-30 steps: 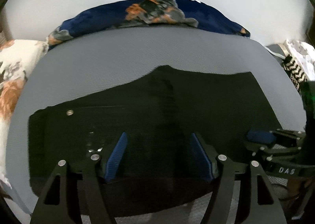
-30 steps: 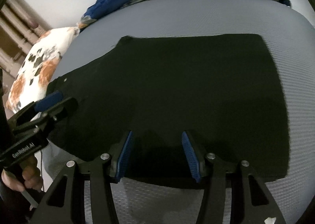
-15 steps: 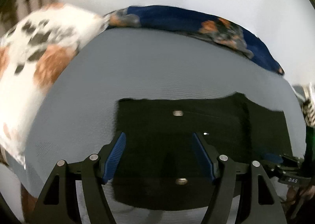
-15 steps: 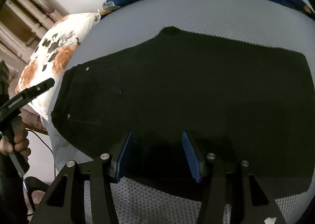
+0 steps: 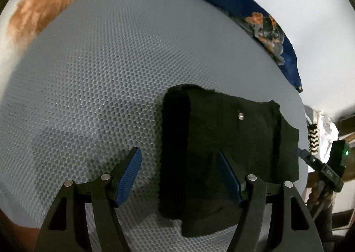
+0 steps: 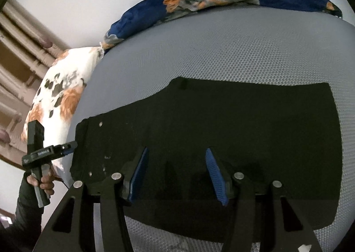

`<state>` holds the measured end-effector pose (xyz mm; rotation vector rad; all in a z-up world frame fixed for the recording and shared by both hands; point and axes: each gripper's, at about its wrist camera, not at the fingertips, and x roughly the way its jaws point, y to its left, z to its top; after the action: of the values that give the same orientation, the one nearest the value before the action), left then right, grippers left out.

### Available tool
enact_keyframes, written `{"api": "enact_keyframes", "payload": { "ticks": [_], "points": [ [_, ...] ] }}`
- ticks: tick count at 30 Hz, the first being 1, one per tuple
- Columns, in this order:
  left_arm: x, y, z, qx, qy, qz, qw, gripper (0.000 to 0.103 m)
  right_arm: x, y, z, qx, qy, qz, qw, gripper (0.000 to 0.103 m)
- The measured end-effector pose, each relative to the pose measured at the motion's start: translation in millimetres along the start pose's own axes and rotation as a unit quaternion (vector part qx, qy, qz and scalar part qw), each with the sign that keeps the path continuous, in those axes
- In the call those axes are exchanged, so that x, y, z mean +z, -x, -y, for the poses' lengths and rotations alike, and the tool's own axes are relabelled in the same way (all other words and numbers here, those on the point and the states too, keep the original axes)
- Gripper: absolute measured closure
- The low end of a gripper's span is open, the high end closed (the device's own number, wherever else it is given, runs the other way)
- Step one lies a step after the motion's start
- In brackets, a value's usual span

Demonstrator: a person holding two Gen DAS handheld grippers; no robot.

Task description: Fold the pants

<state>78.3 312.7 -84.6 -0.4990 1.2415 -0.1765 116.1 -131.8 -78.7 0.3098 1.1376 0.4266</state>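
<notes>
left gripper (image 5: 178,176): jaws apart, empty, over the waistband end | right gripper (image 6: 175,174): jaws apart, empty, above the near edge | black pants (image 6: 221,132): flat on grey mesh mattress (image 6: 244,48); soft, limp, light, likely best pinched at waistband corner and hem

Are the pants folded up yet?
Partly. The black pants lie flat on the gray mat, seemingly folded leg over leg. Both claws, left and right, hover open, holding nothing. Folding them shorter is still left.
</notes>
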Motion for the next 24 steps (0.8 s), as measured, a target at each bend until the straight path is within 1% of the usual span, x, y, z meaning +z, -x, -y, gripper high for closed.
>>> {"api": "enact_keyframes", "payload": {
  "ticks": [5, 10, 13, 16, 18, 20, 22, 24],
  "points": [
    [6.7, -13.9, -9.7, -0.044, -0.010, -0.026, 0.9987, 0.033, 5.1, -7.5, -3.0, -0.019, -0.010, -0.009, 1.000, 0.051],
    [14.0, -18.9, -13.4, -0.104, -0.028, -0.038, 0.9934, 0.033, 10.7, -16.7, -5.1, -0.033, -0.021, -0.024, 0.999, 0.051],
    [19.7, -25.2, -14.5, -0.148, -0.029, -0.051, 0.9873, 0.033, 14.1, -19.0, -6.7, -0.039, -0.025, -0.022, 0.999, 0.051],
    [25.4, -30.0, -14.7, -0.180, -0.028, -0.053, 0.9818, 0.032, 17.6, -21.0, -7.8, -0.042, -0.030, -0.022, 0.998, 0.050],
    [26.1, -33.5, -17.1, -0.211, -0.022, -0.058, 0.9755, 0.032, 18.7, -21.7, -8.6, -0.045, -0.033, -0.022, 0.998, 0.050],
    [25.8, -37.2, -17.3, -0.234, -0.017, -0.056, 0.9704, 0.032, 20.7, -21.5, -9.5, -0.044, -0.033, -0.020, 0.998, 0.050],
    [25.7, -38.0, -13.7, -0.239, -0.019, -0.049, 0.9696, 0.032, 22.8, -20.9, -10.1, -0.043, -0.034, -0.016, 0.998, 0.050],
    [25.0, -39.3, -4.8, -0.230, -0.026, -0.040, 0.9721, 0.031, 24.5, -21.1, -10.0, -0.040, -0.036, -0.014, 0.998, 0.050]
  ]
}}
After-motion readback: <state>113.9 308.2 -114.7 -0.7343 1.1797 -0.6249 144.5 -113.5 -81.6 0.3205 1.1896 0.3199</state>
